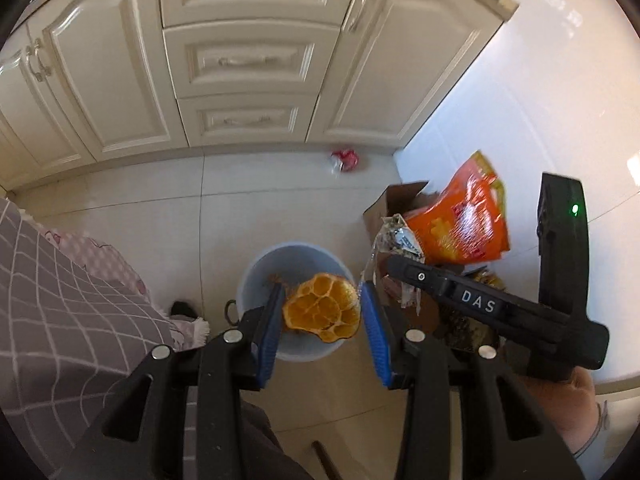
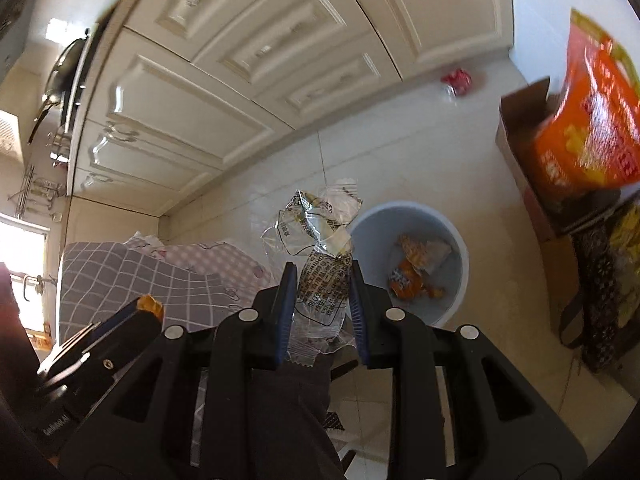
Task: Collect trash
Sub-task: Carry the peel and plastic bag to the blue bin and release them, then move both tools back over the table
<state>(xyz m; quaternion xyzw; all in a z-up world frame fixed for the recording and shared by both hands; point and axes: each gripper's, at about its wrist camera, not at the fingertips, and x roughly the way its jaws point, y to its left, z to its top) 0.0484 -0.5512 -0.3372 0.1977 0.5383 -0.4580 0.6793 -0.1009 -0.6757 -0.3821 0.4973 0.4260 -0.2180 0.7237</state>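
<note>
A: Status on the left hand-held gripper (image 1: 320, 312)?

B: An orange peel (image 1: 322, 310) is being held between the blue pads, jaws part-way open around it. It is being carried directly over the pale blue bin (image 1: 256, 268) on the floor; seen from the left wrist, the bin's mouth is lying straight below the peel.

A: And the right hand-held gripper (image 2: 322, 300)?

B: A crumpled clear wrapper (image 2: 320, 276) is being pinched near its lower end, jaws nearly closed on it. The wrapper's long axis is running along the fingers, the loose end fanning out past the tips.

A: Bin relative to it?

B: From the right wrist, the bin (image 2: 456, 248) is being seen ahead and to the right of the fingertips, not yet under the wrapper. Earlier scraps are lying inside.

A: So which one is nearer?

B: The left, judged from both views. The peel is likely being released first; the wrapper is needing a shift rightward over the rim.

A: Remaining trash?

B: A red wrapper (image 1: 346, 160) is lying on the floor by the cabinets (image 1: 248, 64), well apart from both.
</note>
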